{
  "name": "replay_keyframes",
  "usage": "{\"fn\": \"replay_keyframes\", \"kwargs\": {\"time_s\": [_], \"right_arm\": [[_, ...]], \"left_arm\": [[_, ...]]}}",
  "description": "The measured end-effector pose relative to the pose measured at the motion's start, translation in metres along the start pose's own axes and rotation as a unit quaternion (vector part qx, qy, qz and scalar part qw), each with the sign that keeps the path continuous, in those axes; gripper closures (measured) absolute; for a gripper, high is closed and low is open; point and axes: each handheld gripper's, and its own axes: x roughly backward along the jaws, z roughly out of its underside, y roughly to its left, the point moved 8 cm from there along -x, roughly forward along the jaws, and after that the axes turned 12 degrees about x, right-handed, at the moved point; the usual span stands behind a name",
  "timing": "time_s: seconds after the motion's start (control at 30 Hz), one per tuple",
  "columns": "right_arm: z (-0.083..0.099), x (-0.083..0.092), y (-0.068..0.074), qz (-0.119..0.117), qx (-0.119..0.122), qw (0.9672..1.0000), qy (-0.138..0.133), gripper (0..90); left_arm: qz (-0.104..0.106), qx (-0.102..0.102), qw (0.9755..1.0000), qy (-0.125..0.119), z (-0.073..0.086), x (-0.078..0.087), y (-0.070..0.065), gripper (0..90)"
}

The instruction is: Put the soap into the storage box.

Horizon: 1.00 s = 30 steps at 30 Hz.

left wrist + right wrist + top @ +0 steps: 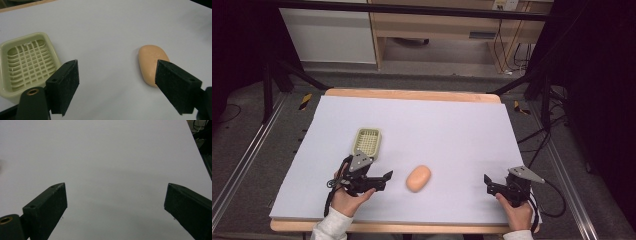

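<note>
Soap (149,62) lies just beyond the left gripper's (116,87) spread fingers (65,86).

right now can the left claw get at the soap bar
Probably yes. The left claw is open with nothing between its jaws, and the soap bar lies just ahead of it on bare tabletop. The soap dish sits off to the side, out of the way.

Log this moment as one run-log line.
left hand-held gripper: open, empty, near soap | right hand-held gripper: open, empty | soap dish: empty | soap: on table
</note>
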Motion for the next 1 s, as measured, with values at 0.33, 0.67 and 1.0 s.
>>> {"fn": "replay_keyframes", "kwargs": {"time_s": [0.33, 0.67, 1.0], "right_arm": [[0.000, -0.001, 0.000, 0.000, 0.002, 1.0000, 0.000, 5.0], [0.000, -0.001, 0.001, -0.004, 0.000, 1.0000, 0.001, 5.0], [0.000, -0.001, 0.001, -0.003, 0.000, 1.0000, 0.001, 4.9]], "left_arm": [[0.013, -0.003, 0.9999, 0.001, -0.008, -0.012, -0.015, 18.8], [0.017, -0.014, 0.9996, 0.018, -0.005, -0.024, -0.025, 18.8], [0.023, -0.020, 0.9992, 0.024, -0.008, -0.031, -0.033, 18.8]]}}
